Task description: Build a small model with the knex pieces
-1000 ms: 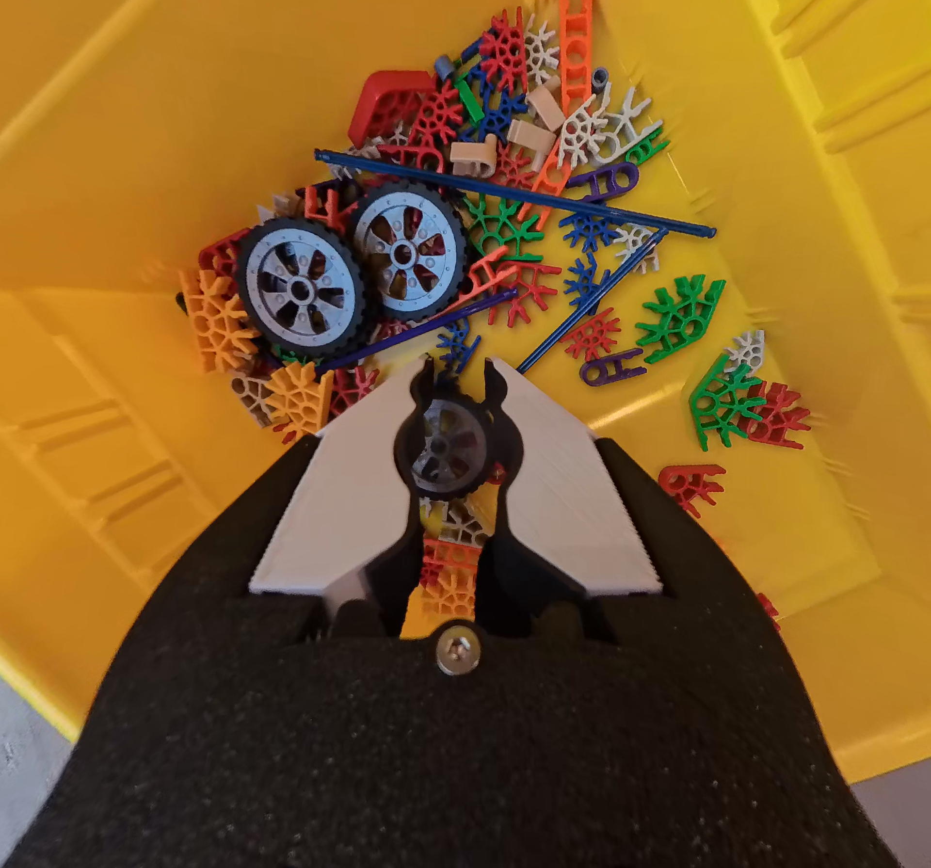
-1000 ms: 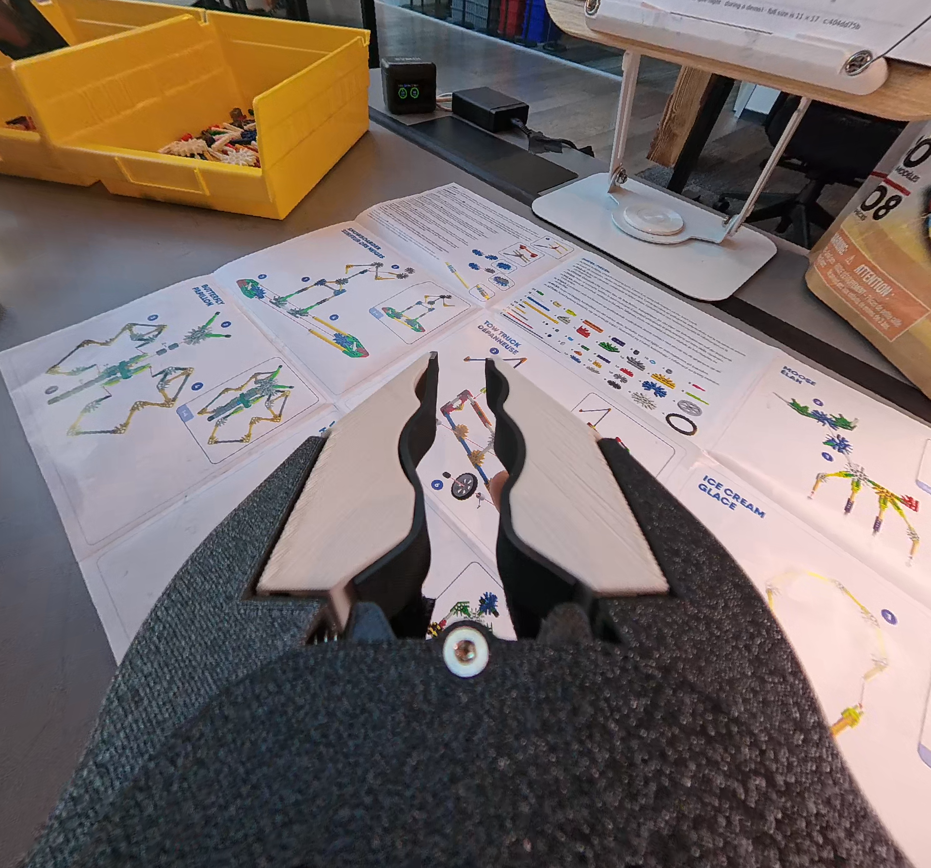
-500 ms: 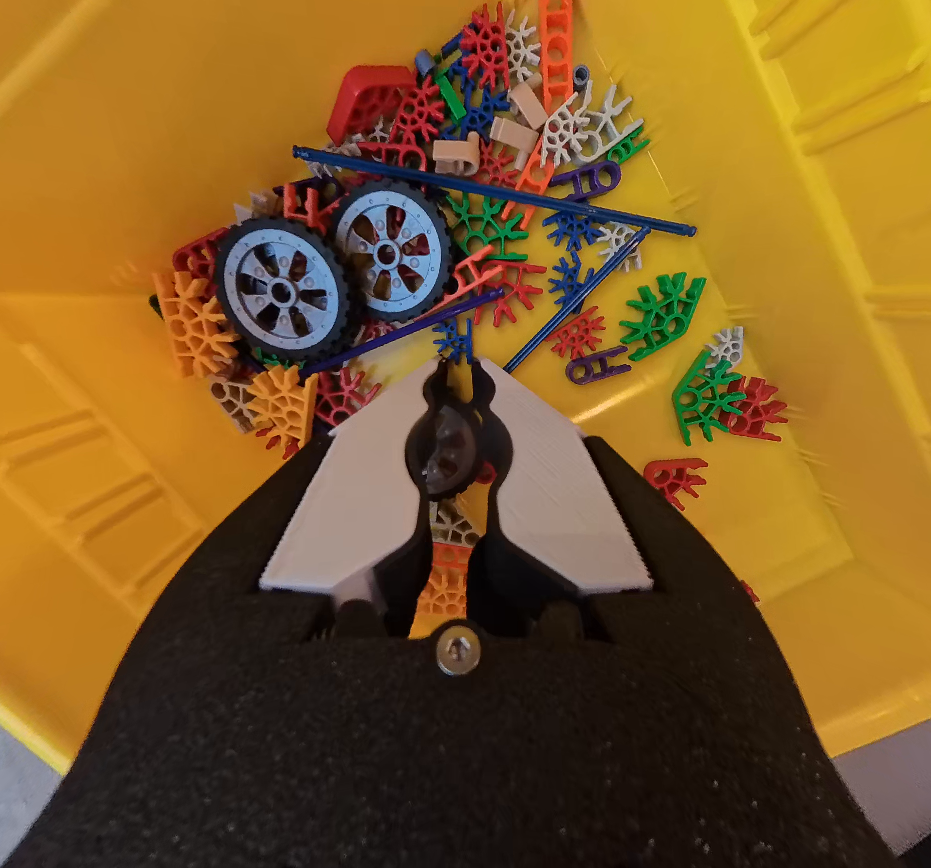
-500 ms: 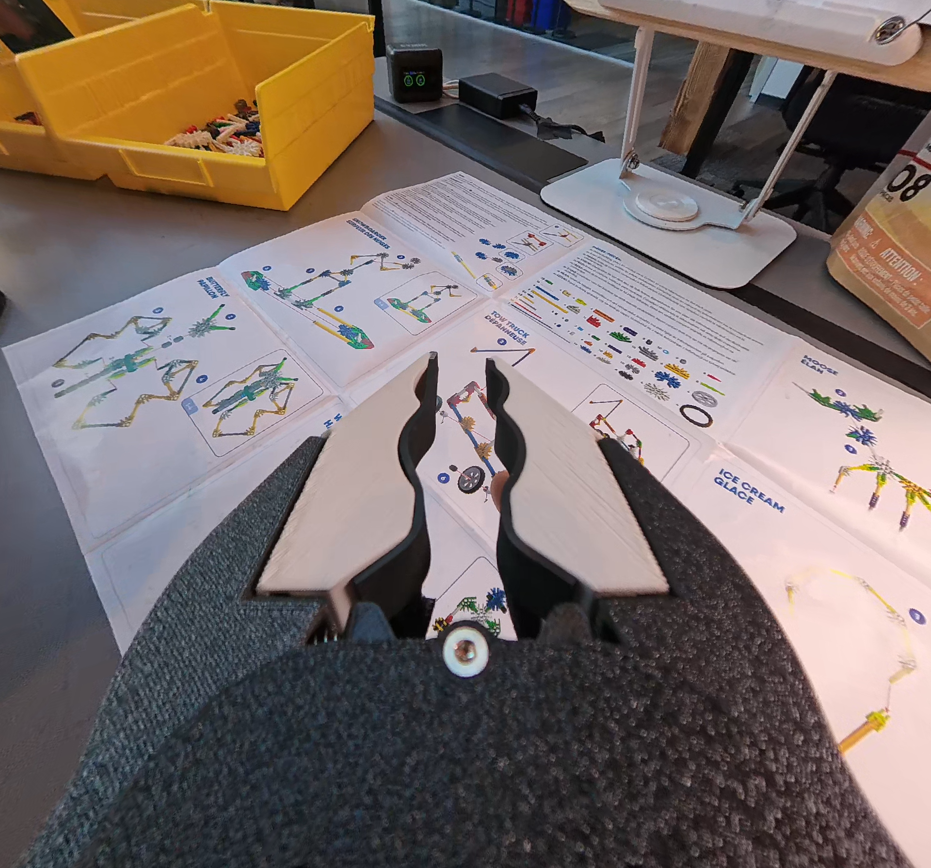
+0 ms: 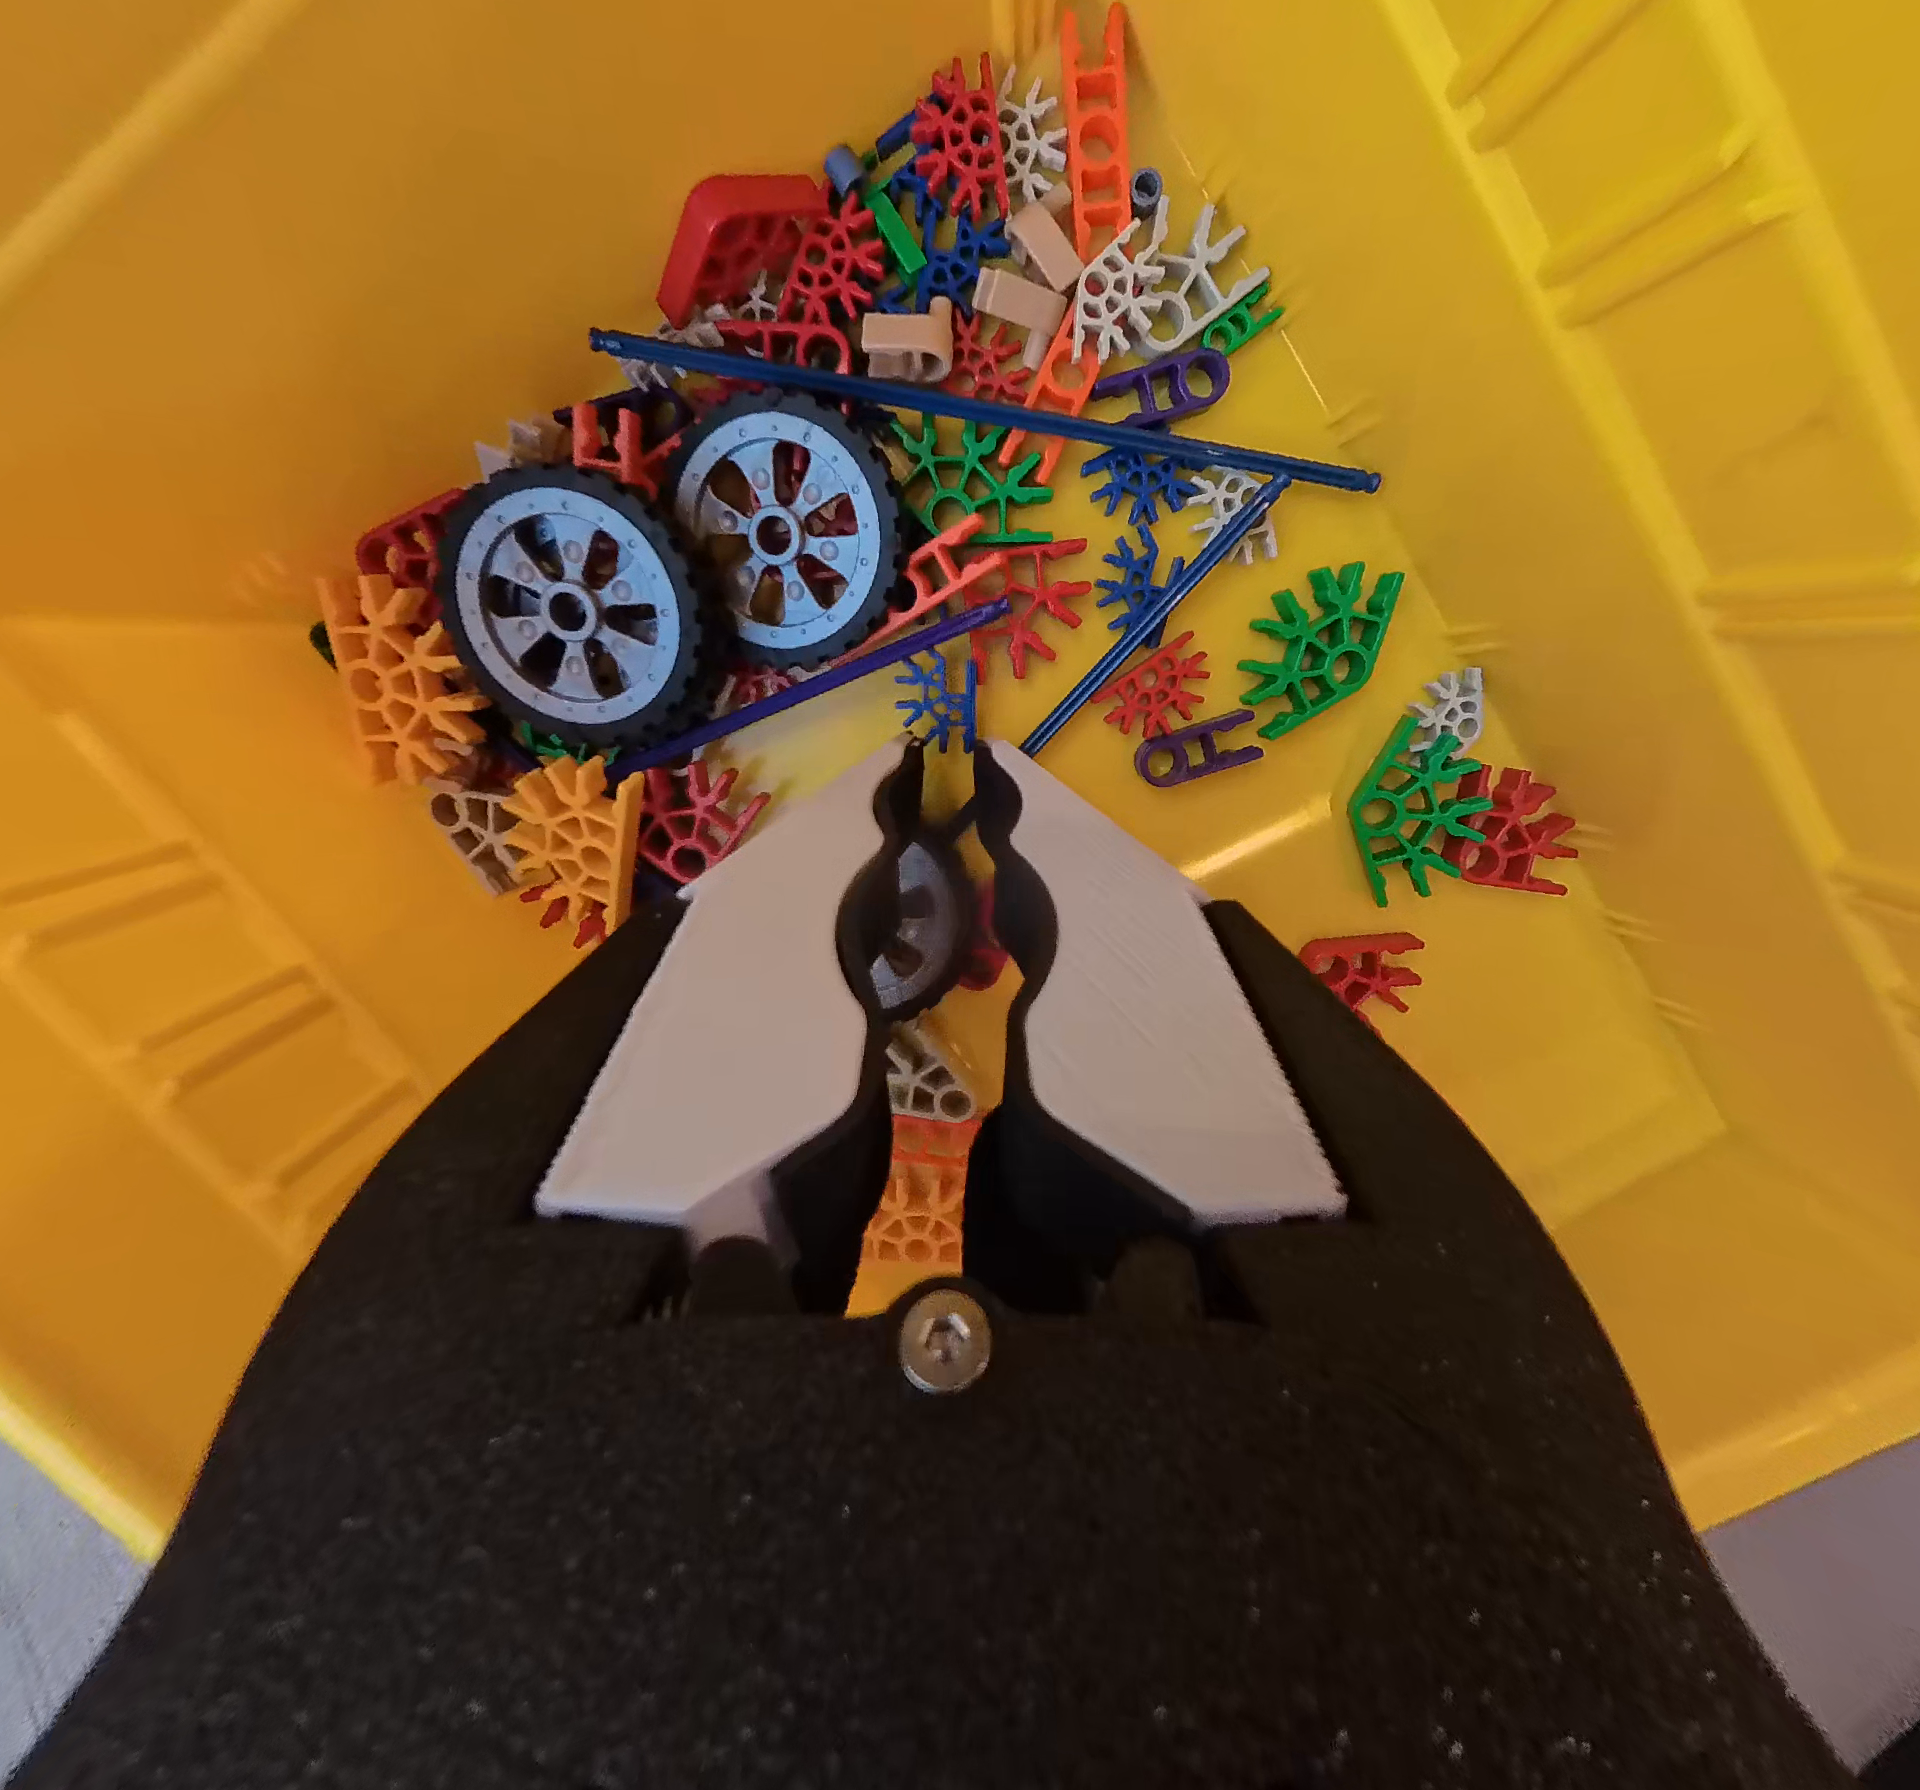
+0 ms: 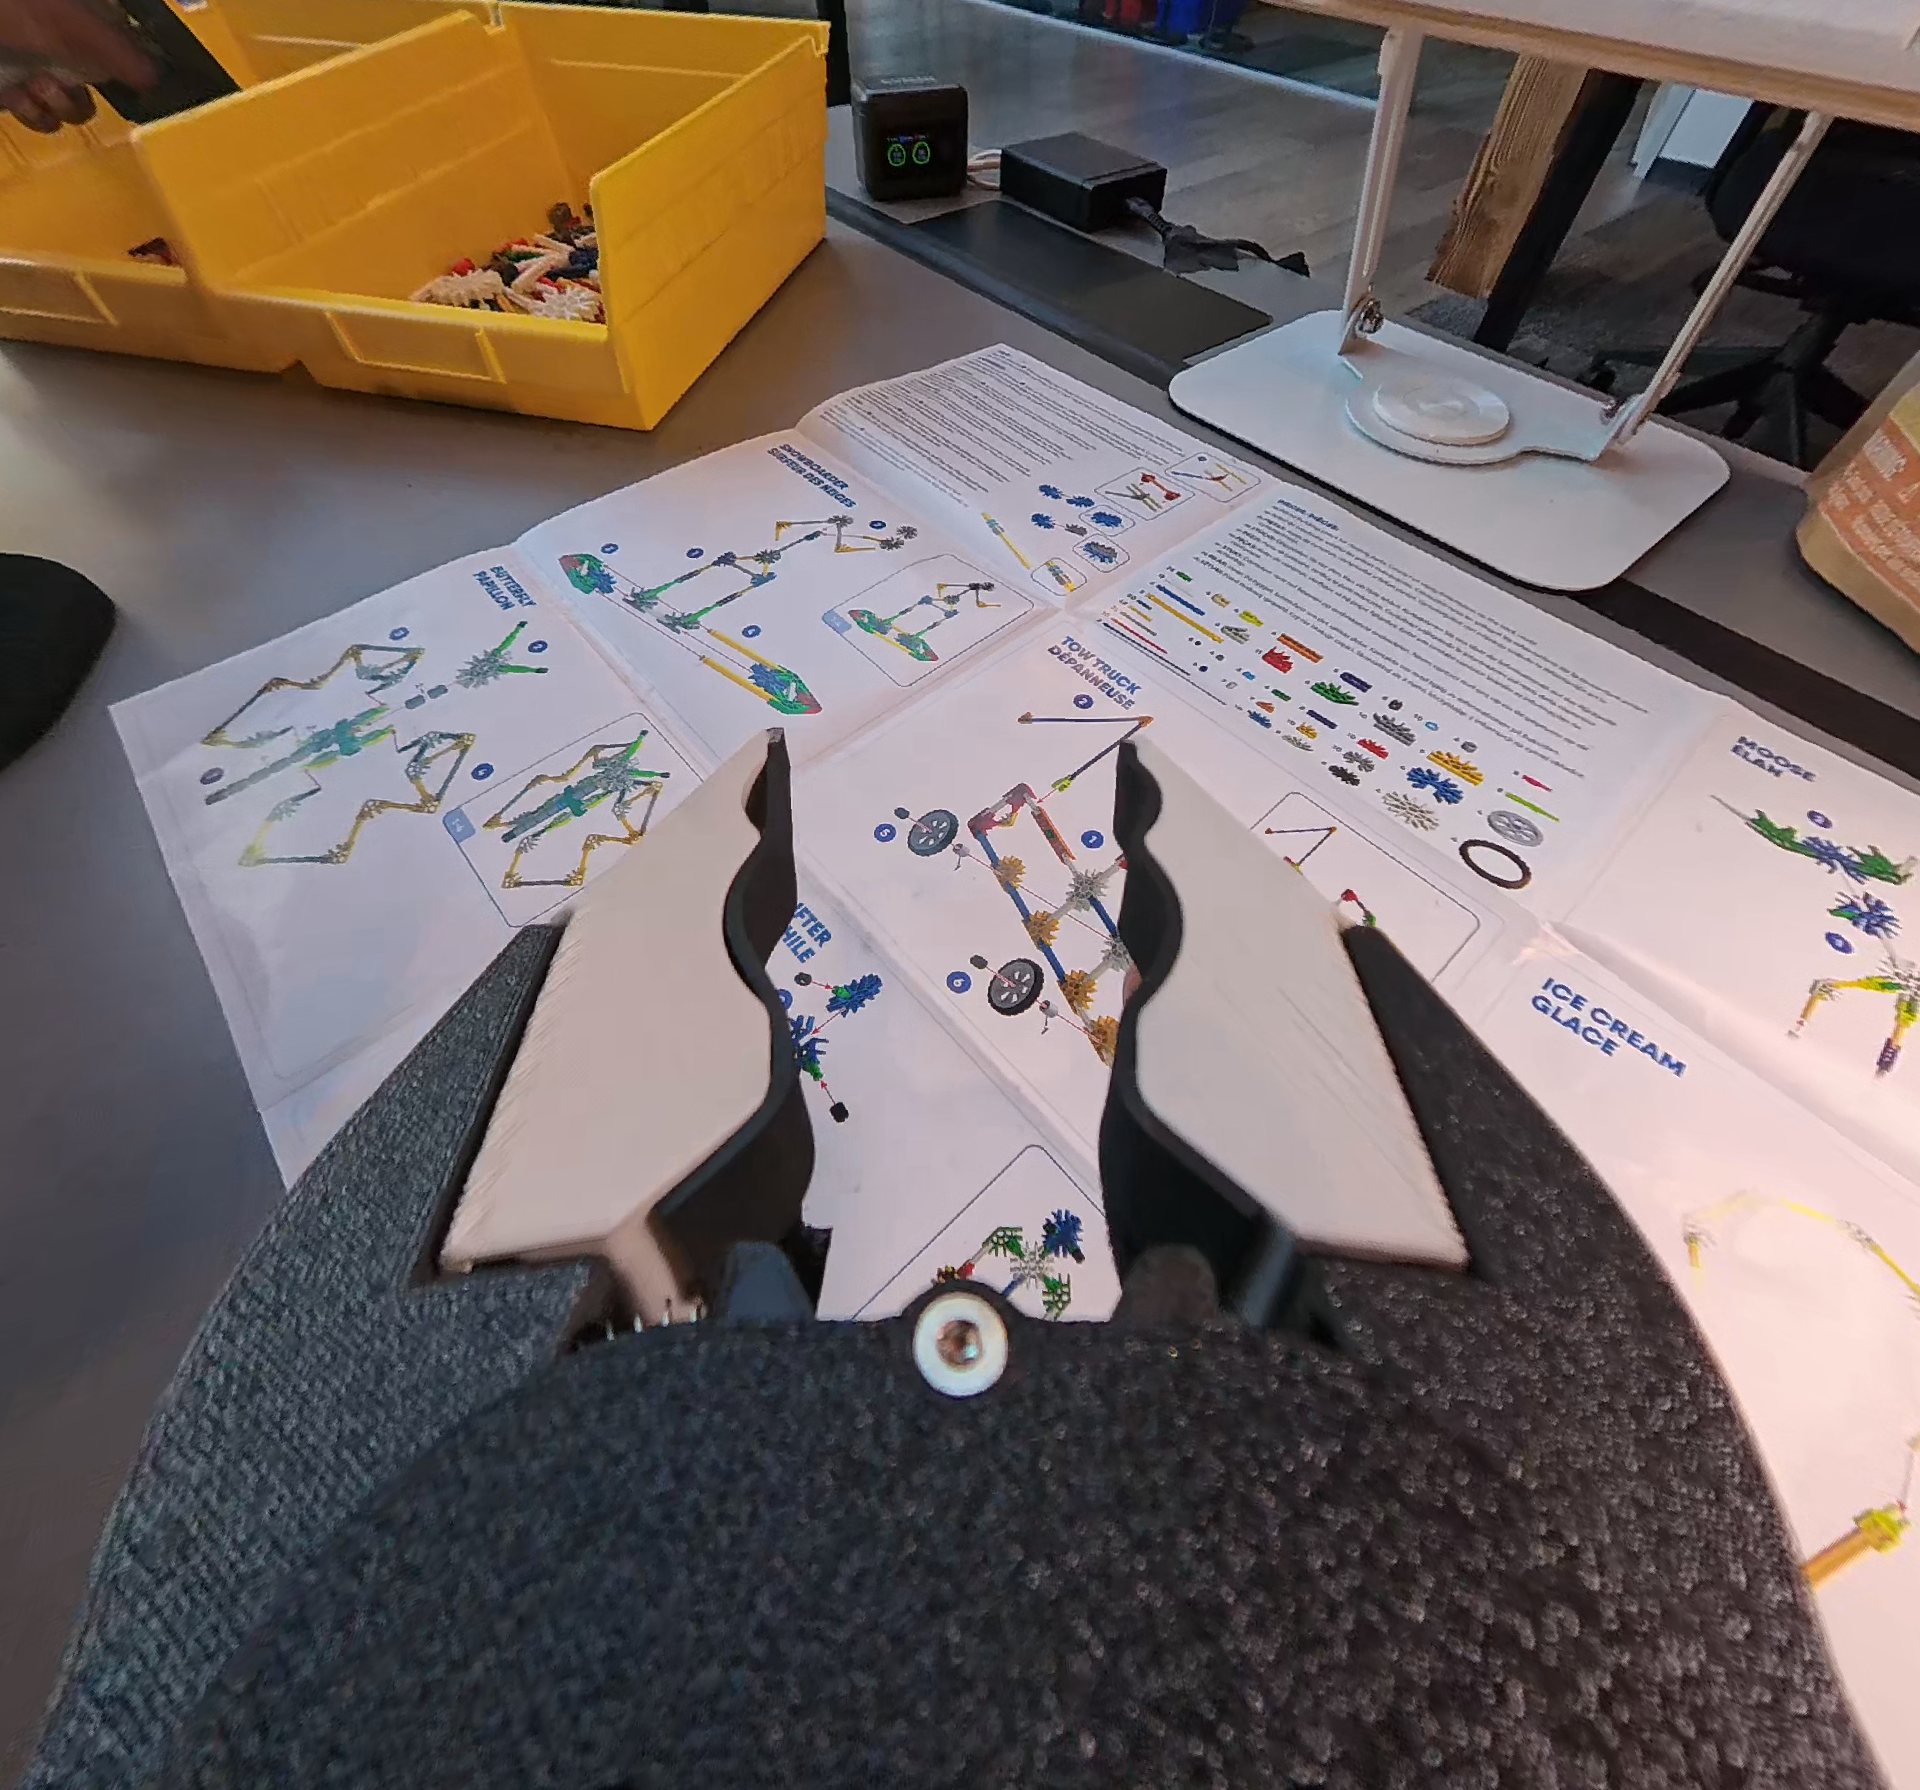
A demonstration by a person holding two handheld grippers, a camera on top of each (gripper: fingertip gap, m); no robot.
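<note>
The left gripper (image 5: 943, 753) now pinches the small wheel (image 5: 914, 919) edge-on; the right gripper (image 6: 951, 753) spreads wide.

- Left gripper (image 5: 943, 758): two pale grey, ribbed, wedge-shaped fingers (image 5: 748, 992) with black wavy inner pads; body wrapped in black, coarse foam-like cover (image 5: 935, 1584); one silver screw (image 5: 943, 1347) at centre where the fingers met the body.
- Right gripper (image 6: 951, 753): same build, off-white ribbed fingers (image 6: 1268, 1023), black scalloped inner pads, dark grey pebbled cover (image 6: 935, 1615), a white-collared screw (image 6: 958, 1343) at centre; small metal spring parts showed at the left finger's base.
</note>
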